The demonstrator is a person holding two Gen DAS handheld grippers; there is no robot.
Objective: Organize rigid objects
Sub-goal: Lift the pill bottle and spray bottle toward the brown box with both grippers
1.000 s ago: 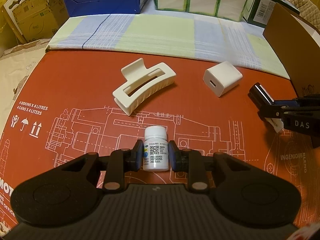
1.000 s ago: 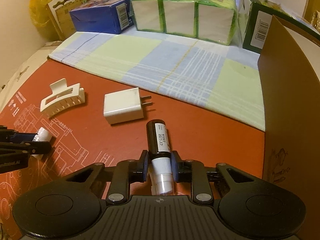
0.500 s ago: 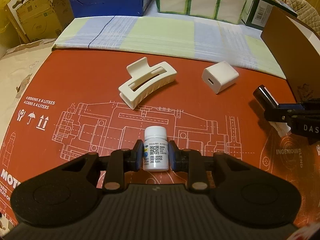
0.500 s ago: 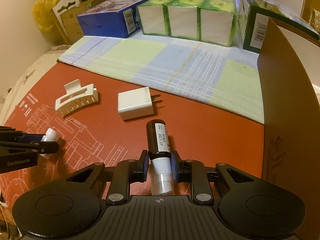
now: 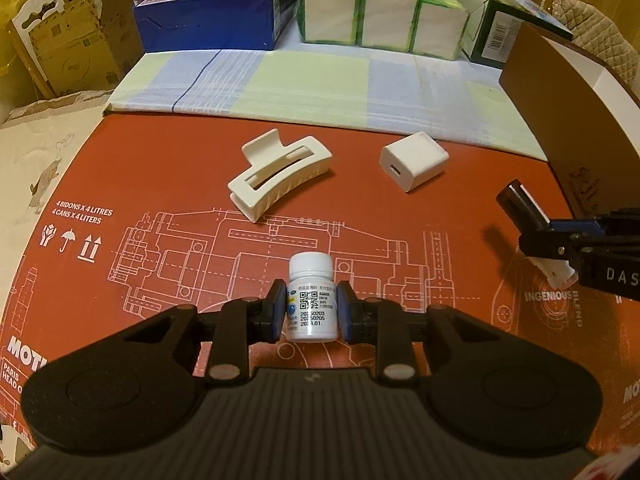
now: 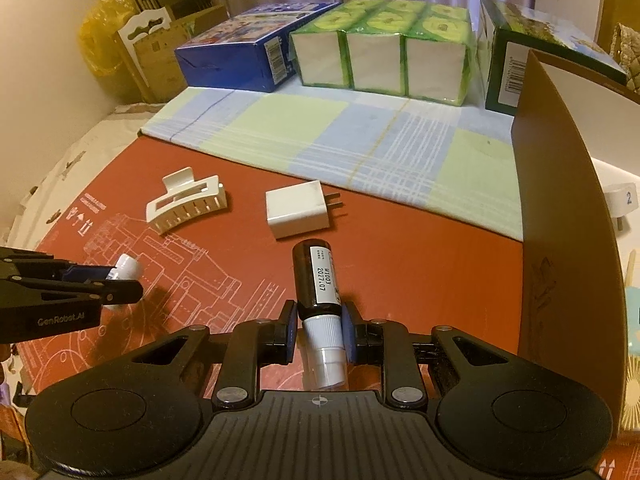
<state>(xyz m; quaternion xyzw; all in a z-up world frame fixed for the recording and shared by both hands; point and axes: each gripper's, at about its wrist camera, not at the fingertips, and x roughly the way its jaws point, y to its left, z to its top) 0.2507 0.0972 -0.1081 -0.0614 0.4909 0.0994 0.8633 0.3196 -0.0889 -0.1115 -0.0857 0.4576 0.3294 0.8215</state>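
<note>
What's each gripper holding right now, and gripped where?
Left gripper clamps the white pill bottle by its labelled body, below the cap. Right gripper clamps the brown spray bottle at its neck.

Hair claw (image 5: 280, 178) left of charger (image 5: 414, 160), on cardboard sheet (image 5: 160, 184)

I count two claws, the left claw (image 5: 312, 312) and the right claw (image 6: 319, 332), and two bottles: one white pill bottle (image 5: 311, 300) and one dark spray bottle (image 6: 318, 288). On the red printed cardboard sheet (image 5: 160, 184) I see one cream hair clip (image 5: 280, 178) and one white charger block (image 5: 414, 160). There is one checked cloth (image 6: 340, 140). Behind it I count three green-wrapped tissue packs (image 6: 378, 56) in one row, one blue box (image 6: 240, 60) and one dark green box (image 6: 516, 60). One brown board (image 6: 560, 220) stands at the right. One more white plug marked with a 2 (image 6: 622, 200) shows past it.
</note>
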